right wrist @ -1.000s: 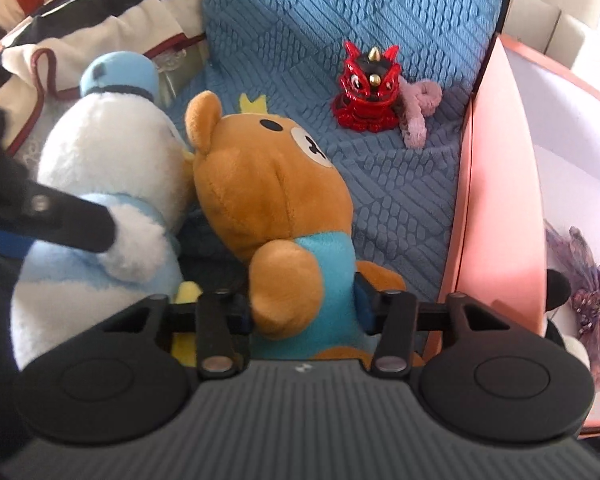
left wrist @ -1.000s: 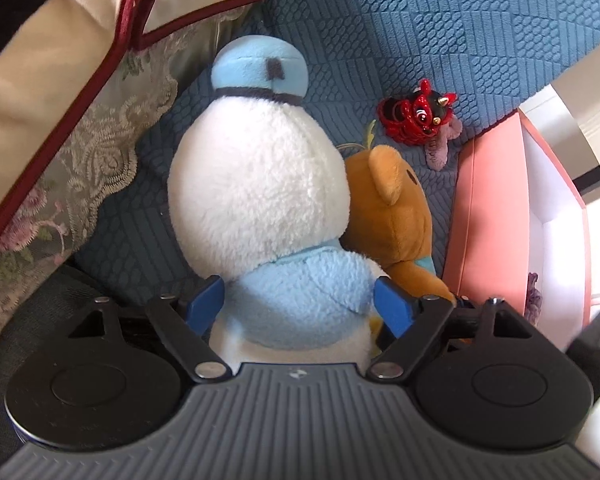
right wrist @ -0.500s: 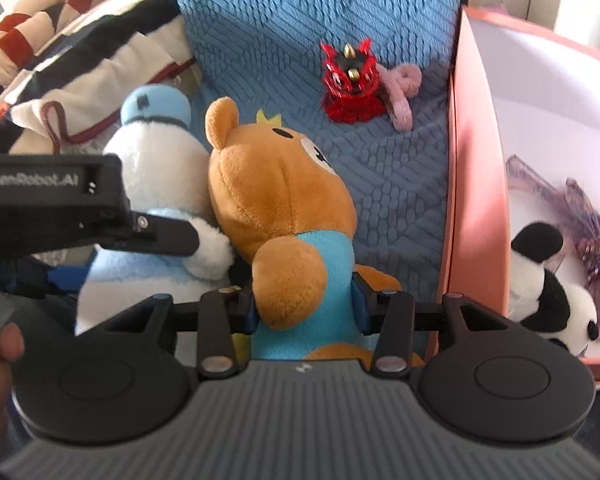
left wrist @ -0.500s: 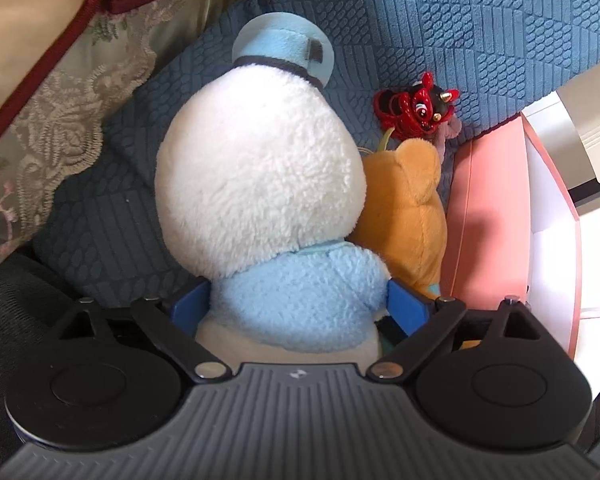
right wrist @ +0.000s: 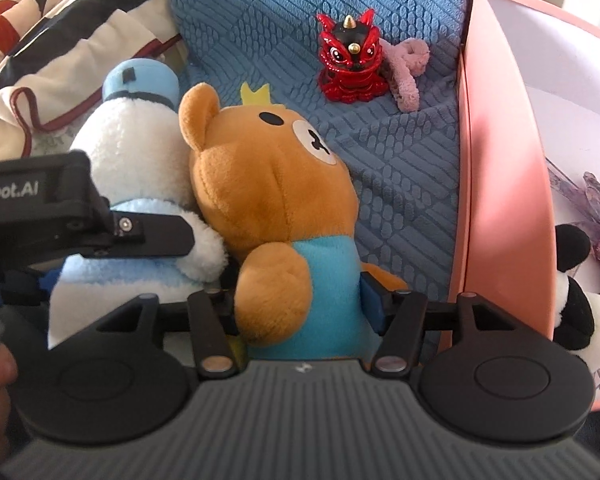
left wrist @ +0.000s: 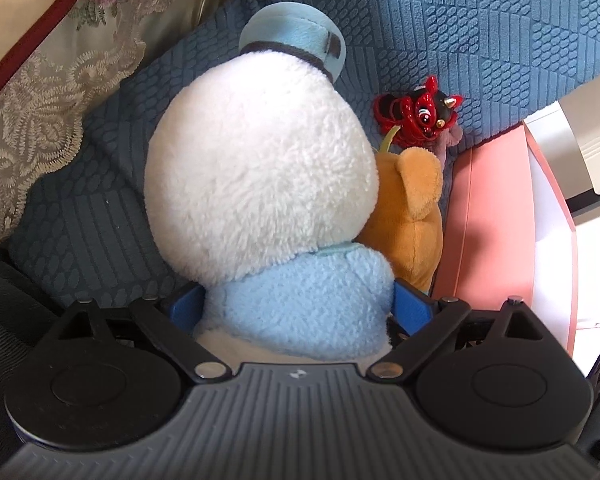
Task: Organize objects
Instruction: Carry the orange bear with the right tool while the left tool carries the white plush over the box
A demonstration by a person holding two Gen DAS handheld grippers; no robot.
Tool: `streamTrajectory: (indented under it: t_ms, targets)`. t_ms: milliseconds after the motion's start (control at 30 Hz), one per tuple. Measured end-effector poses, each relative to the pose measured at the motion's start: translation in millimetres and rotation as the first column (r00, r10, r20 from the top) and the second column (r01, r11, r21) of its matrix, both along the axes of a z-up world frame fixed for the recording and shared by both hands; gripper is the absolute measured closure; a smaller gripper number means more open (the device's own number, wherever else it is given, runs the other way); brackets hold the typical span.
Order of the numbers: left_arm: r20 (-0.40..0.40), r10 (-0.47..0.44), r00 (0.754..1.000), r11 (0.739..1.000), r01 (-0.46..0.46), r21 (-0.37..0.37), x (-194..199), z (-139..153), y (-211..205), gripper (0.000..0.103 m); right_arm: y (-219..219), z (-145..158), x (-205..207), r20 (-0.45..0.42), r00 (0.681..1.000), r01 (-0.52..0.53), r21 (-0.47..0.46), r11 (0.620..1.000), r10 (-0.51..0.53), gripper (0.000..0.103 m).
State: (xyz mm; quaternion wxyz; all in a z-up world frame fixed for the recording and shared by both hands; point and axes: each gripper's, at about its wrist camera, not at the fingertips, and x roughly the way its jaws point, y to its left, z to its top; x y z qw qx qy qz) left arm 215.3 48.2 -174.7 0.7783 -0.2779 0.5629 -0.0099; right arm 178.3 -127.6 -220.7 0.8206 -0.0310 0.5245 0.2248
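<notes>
My left gripper (left wrist: 296, 308) is shut on the white plush duck (left wrist: 260, 176) with a light-blue cap and shirt, gripping its blue body. My right gripper (right wrist: 300, 300) is shut on the brown plush bear (right wrist: 268, 184) with a yellow crown and turquoise shirt. The two toys press side by side above the blue quilted cover. The duck also shows in the right wrist view (right wrist: 136, 136), and the bear's ear shows in the left wrist view (left wrist: 416, 196). A pink box (right wrist: 496, 184) stands to the right.
A red lion figurine (right wrist: 350, 62) and a pink fuzzy loop (right wrist: 406, 66) lie on the blue cover (right wrist: 400, 184). A panda plush (right wrist: 584, 308) and a purple ornament (right wrist: 592, 208) lie in the pink box. A lace-trimmed cushion (left wrist: 40, 92) and striped bedding (right wrist: 40, 40) lie left.
Both grippers have lifted, each with its toy held. The duck and bear have risen off the cover, and the inside of the pink box has come further into the right wrist view.
</notes>
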Motion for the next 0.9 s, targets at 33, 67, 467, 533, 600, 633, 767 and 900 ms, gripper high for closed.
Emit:
streamTrajectory:
  t_ms: [33, 67, 467, 533, 600, 633, 767, 900]
  targets:
    - [0.002, 0.002, 1.000, 1.000, -0.002, 0.000, 0, 0, -1, 0.007, 0, -1, 1, -0.002, 1.000, -0.004, 0.001, 1.000, 0.004, 0.043]
    - [0.006, 0.003, 1.000, 1.000, -0.003, 0.001, 0, 1, -1, 0.007, 0, -2, 2, -0.006, 1.000, -0.003, 0.000, 1.000, 0.003, 0.043]
    - [0.093, 0.022, 0.995, 0.999, -0.024, 0.025, -15, 26, 4, 0.019, -10, 32, -14, 0.035, 0.999, 0.035, 0.039, 0.999, -0.036, 0.052]
    - [0.101, 0.027, 0.994, 0.999, -0.030, 0.026, -18, 30, 6, 0.019, -12, 39, -18, 0.044, 0.998, 0.037, 0.049, 0.998, -0.039, 0.052]
    - [0.107, 0.031, 0.994, 0.999, -0.034, 0.021, -22, 32, 9, 0.020, -12, 46, -22, 0.050, 0.998, 0.033, 0.062, 0.998, -0.036, 0.052]
    - [0.108, 0.033, 0.994, 0.999, -0.035, 0.017, -26, 33, 12, 0.021, -12, 48, -24, 0.053, 0.998, 0.033, 0.063, 0.997, -0.036, 0.052]
    - [0.123, 0.046, 0.991, 0.999, -0.048, 0.015, -33, 38, 17, 0.021, -14, 57, -30, 0.060, 0.997, 0.036, 0.072, 0.997, -0.040, 0.052]
    - [0.137, 0.056, 0.989, 0.998, -0.059, 0.017, -39, 44, 16, 0.022, -18, 65, -35, 0.050, 0.998, 0.041, 0.089, 0.995, -0.045, 0.052]
